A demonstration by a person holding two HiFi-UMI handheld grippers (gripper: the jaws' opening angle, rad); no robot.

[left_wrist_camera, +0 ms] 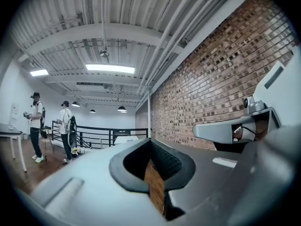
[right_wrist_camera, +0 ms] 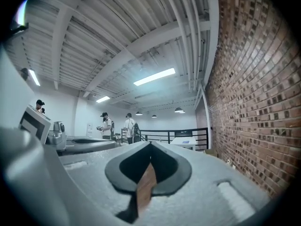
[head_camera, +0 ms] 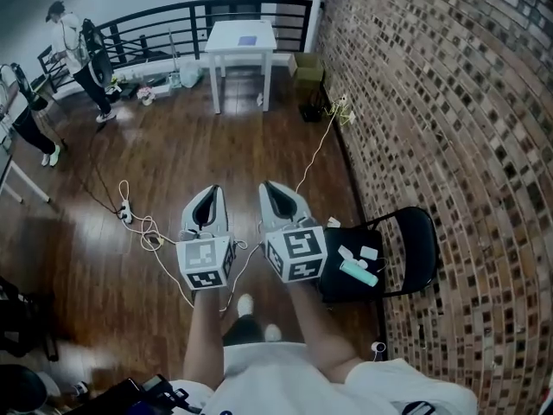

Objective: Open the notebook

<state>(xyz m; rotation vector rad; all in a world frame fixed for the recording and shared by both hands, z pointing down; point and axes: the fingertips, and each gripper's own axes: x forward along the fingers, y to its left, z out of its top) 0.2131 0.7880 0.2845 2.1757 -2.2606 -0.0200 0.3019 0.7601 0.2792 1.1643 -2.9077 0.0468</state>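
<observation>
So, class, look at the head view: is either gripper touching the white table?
No: the left gripper and right gripper hang over the floor, far short of the table.

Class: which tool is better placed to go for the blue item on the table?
Right, barely. The left tool and right tool are shut, side by side, far from the table straight ahead. The right tool's tip looks slightly nearer the blue item.

Glossy dark wood on the floor (head_camera: 164, 154); rough matt brick across the wall (head_camera: 449, 93); smooth white paint on the table (head_camera: 243, 36); black metal for the railing (head_camera: 164, 10); matt grey plastic on left gripper (head_camera: 212, 192) and right gripper (head_camera: 267, 187), black matt lining round their jaws
</observation>
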